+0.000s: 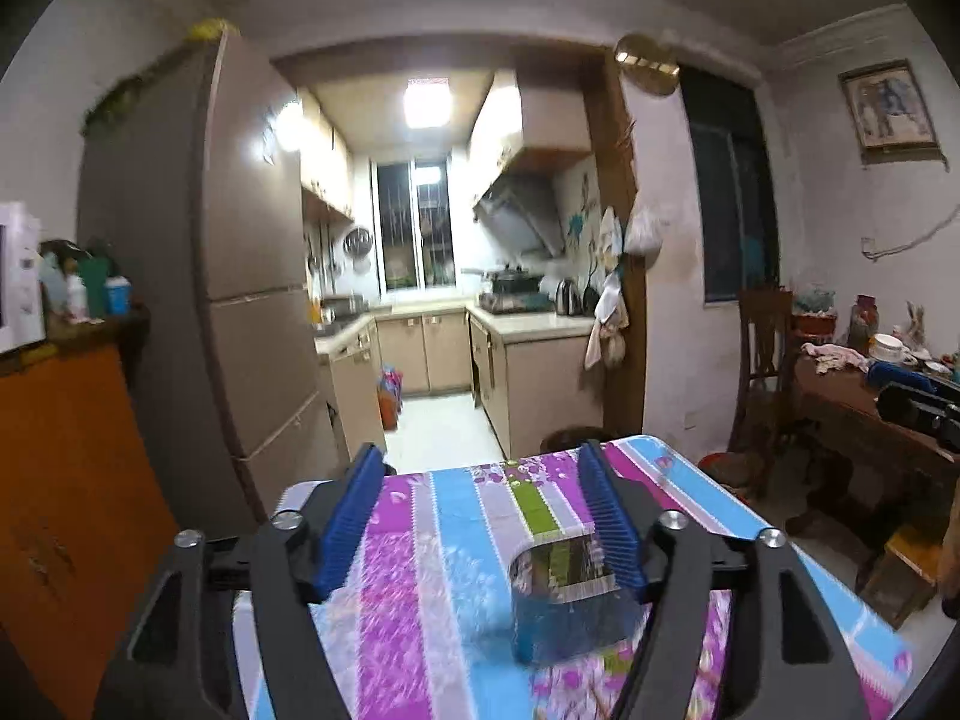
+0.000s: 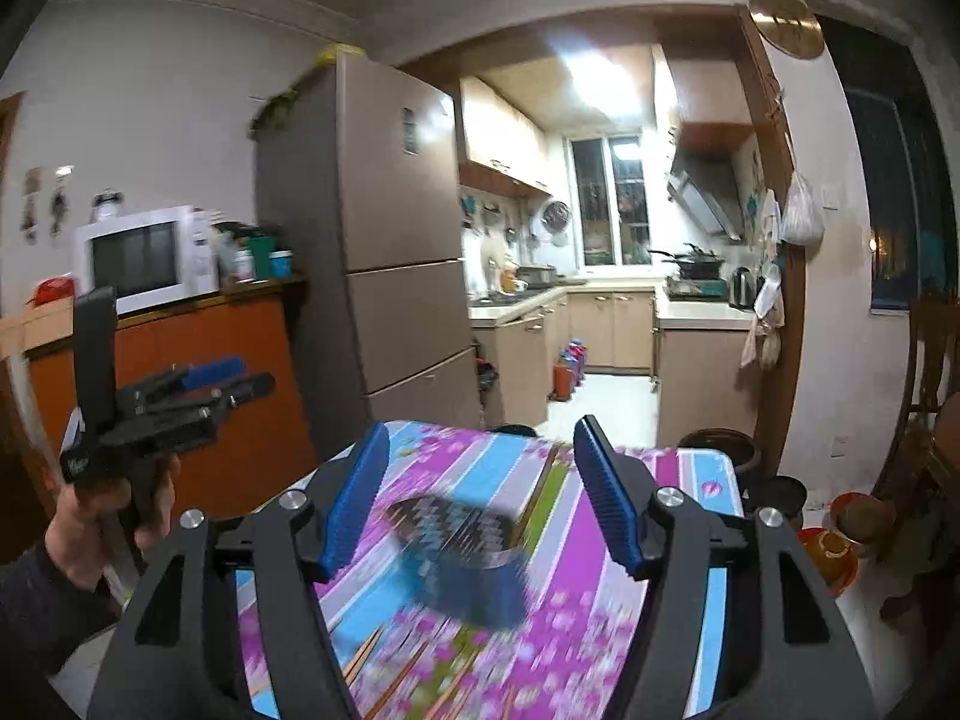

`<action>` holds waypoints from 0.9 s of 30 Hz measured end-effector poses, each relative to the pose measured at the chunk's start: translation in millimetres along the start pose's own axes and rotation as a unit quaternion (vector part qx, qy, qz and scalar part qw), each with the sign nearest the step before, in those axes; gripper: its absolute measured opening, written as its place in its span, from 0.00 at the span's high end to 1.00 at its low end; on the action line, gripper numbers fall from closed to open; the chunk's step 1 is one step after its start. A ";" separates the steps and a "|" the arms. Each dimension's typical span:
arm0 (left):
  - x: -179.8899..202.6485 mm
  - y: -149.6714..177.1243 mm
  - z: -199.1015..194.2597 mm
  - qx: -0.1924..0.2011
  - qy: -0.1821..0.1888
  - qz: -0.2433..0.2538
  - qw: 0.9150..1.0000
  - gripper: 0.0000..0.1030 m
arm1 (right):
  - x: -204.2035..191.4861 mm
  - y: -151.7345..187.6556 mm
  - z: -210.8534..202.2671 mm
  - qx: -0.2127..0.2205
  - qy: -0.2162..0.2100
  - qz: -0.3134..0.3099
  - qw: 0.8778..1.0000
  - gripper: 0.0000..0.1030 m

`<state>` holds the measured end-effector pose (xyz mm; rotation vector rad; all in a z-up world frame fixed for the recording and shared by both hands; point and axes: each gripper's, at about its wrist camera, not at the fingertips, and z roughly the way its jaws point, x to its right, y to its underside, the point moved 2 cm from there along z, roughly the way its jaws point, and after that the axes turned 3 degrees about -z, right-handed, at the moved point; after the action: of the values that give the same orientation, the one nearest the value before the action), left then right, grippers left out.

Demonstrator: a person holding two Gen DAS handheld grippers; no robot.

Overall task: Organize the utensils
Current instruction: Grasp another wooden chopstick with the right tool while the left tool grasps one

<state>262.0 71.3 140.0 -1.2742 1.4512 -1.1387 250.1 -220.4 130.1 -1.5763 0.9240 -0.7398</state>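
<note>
Below, a blurred blue holder (image 1: 570, 600) sits between both grippers' spread, empty fingers (image 2: 354, 498).

Striped floral tablecloth (image 1: 432, 540); brown refrigerator (image 2: 396, 252); white microwave (image 2: 144, 258) on orange cabinet (image 2: 240, 384); kitchen range hood (image 1: 528, 222) beyond.

Two grippers (image 1: 480, 516) (image 2: 477, 498); one blue holder (image 1: 570, 600); few blurred chopsticks (image 2: 360, 654); one table (image 1: 420, 540).
</note>
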 end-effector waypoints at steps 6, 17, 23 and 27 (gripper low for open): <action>-6.6 104.3 -102.7 -0.017 -0.004 0.008 1.000 0.29 | -60.2 117.1 -73.5 -0.012 -0.007 0.000 1.000 0.41; -23.9 269.0 -137.6 -0.116 -0.028 -0.062 0.991 0.29 | -122.0 268.4 -68.2 -0.113 0.044 0.019 0.992 0.74; -7.6 299.7 -139.4 -0.128 -0.013 -0.048 0.991 0.40 | -125.0 299.9 -55.3 -0.136 0.072 0.015 0.988 0.86; -0.4 306.3 -139.2 -0.119 -0.016 -0.035 0.992 0.42 | -125.4 303.6 -53.3 -0.130 0.084 0.005 0.988 0.88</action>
<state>65.4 101.7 -131.3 -1.5109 1.5639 -1.0060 89.1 -163.5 -155.5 -1.7526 1.1905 -0.7776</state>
